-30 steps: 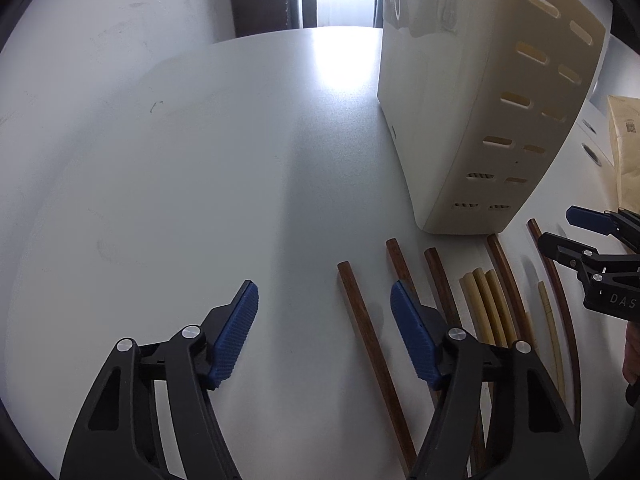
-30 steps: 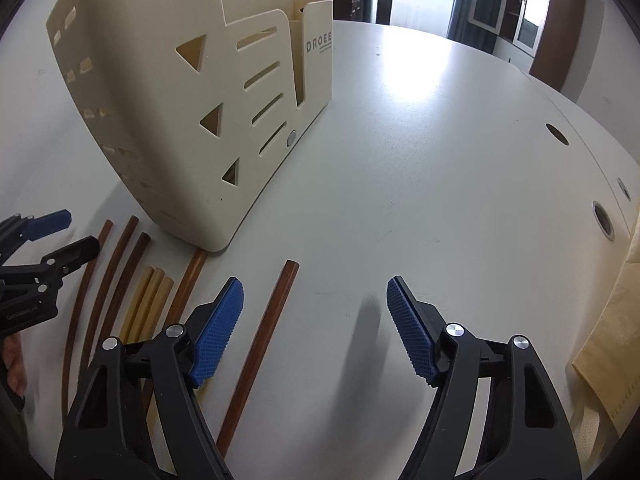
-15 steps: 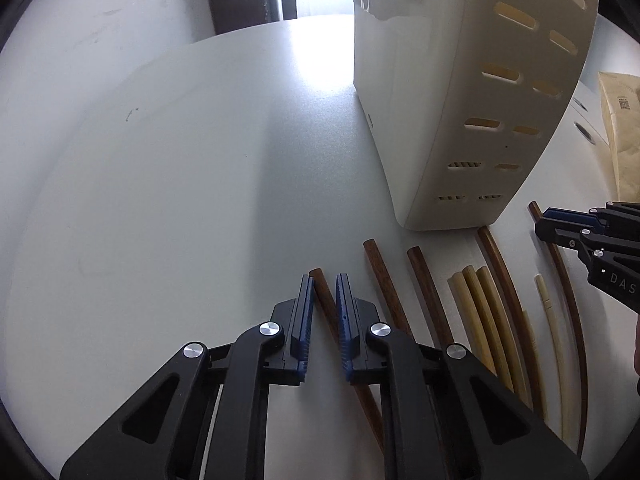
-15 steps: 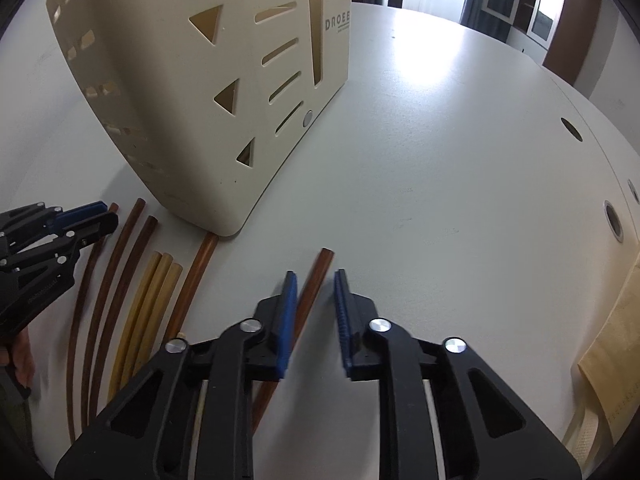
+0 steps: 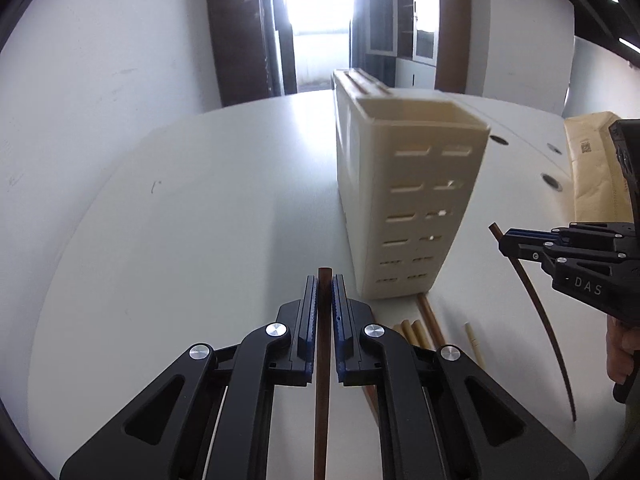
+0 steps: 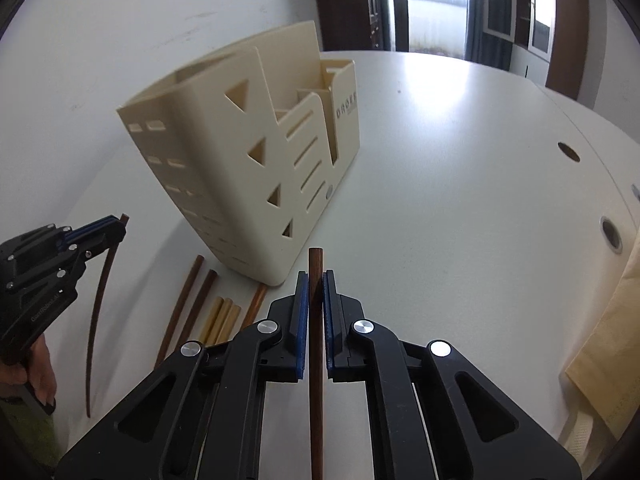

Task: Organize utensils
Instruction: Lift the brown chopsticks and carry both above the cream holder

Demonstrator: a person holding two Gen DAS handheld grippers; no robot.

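Observation:
My left gripper [image 5: 324,280] is lifted off the white table [image 5: 180,240], its jaws closing tight on a dark brown chopstick [image 5: 322,400] that runs back between the fingers. My right gripper [image 6: 316,276] is raised too, jaws closing tight on another dark chopstick [image 6: 316,420]. Each wrist view shows the other gripper [image 5: 502,240] [image 6: 120,228] carrying its thin dark stick, whose far end hangs down. The cream utensil holder [image 5: 400,200] [image 6: 240,184] stands upright just beyond both grippers. Dark chopsticks [image 6: 188,300] and pale ones [image 6: 222,316] lie on the table in front of it.
A brown paper bag [image 6: 600,340] lies at the table's right side, near round cable holes [image 6: 610,236]. A white wall runs along the table's curved left edge. A hand [image 6: 36,364] grips the left tool's handle. Cabinets and a bright doorway stand behind.
Both grippers went from wide open to shut, each on a dark chopstick, then rose off the table with it. The holder's open top has come into view.

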